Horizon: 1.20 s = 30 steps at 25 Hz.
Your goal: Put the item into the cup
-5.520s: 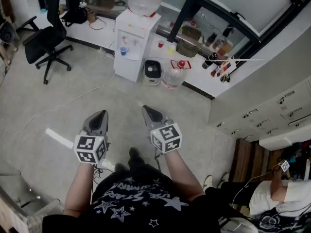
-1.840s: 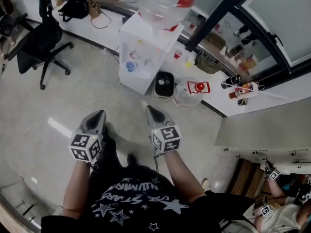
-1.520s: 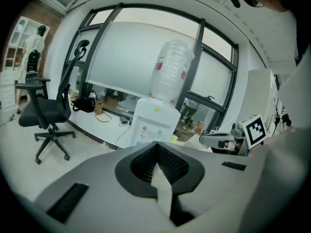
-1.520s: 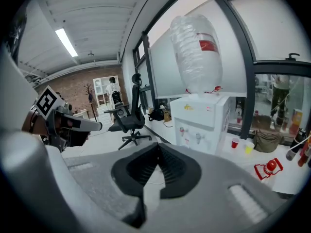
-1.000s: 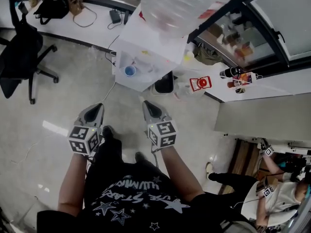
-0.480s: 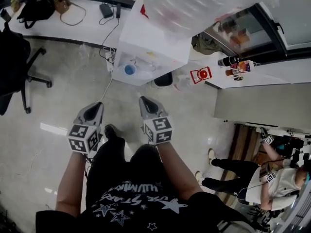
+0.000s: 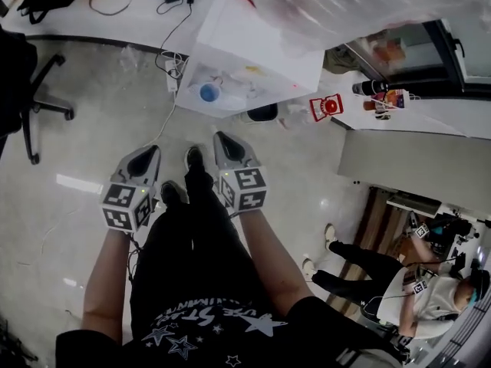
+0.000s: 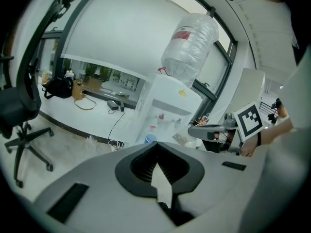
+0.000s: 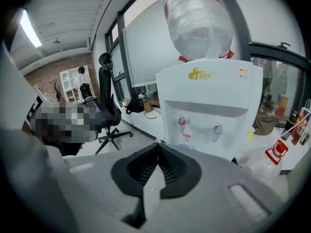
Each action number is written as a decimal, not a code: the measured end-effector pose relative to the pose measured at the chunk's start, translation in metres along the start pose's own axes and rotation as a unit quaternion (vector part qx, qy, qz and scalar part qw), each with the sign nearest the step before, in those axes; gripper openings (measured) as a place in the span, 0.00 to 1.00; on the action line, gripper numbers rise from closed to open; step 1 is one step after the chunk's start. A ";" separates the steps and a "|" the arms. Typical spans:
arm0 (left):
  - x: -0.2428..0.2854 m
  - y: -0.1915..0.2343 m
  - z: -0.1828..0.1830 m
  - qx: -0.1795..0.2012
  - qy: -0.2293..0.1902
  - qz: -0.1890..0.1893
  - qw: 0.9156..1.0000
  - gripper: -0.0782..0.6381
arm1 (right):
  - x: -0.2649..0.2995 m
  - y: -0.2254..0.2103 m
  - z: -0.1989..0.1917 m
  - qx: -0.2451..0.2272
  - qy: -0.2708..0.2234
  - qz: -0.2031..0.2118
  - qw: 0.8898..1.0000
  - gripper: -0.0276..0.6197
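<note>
Water bottle (image 7: 360, 2) blurred and cropped at the top edge; blue cup (image 7: 209, 92) tiny, contents unclear.

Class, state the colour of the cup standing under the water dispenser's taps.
Blue. The cup shows best in the head view.

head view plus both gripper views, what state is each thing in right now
left hand-held gripper: jaws shut, tips together, nothing between them
right hand-held gripper: jaws shut, nothing between them
water dispenser: upright, bottle on top
water bottle: inverted, seated on the dispenser
blue cup: upright in the dispenser's recess; contents can't be told
office chair: upright
</note>
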State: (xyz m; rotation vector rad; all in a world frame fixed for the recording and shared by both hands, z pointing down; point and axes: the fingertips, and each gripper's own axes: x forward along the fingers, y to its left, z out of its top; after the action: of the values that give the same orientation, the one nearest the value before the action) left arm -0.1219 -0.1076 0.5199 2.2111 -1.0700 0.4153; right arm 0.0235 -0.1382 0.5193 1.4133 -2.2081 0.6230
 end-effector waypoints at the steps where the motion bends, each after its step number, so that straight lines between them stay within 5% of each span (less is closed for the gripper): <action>1: 0.003 0.003 -0.001 0.006 0.000 0.002 1.000 0.12 | 0.007 -0.004 -0.003 -0.001 0.000 -0.001 1.000 0.05; 17: 0.066 0.055 -0.029 -0.017 -0.003 0.038 0.999 0.12 | 0.095 -0.060 -0.056 0.017 0.022 -0.010 1.000 0.05; 30: 0.104 0.069 -0.030 -0.028 0.009 0.035 0.999 0.12 | 0.148 -0.080 -0.038 0.056 0.004 -0.006 0.998 0.05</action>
State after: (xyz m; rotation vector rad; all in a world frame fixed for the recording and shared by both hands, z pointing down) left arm -0.1121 -0.1806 0.6257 2.1217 -1.1384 0.4282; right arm 0.0454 -0.2515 0.6468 1.4741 -2.1872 0.7578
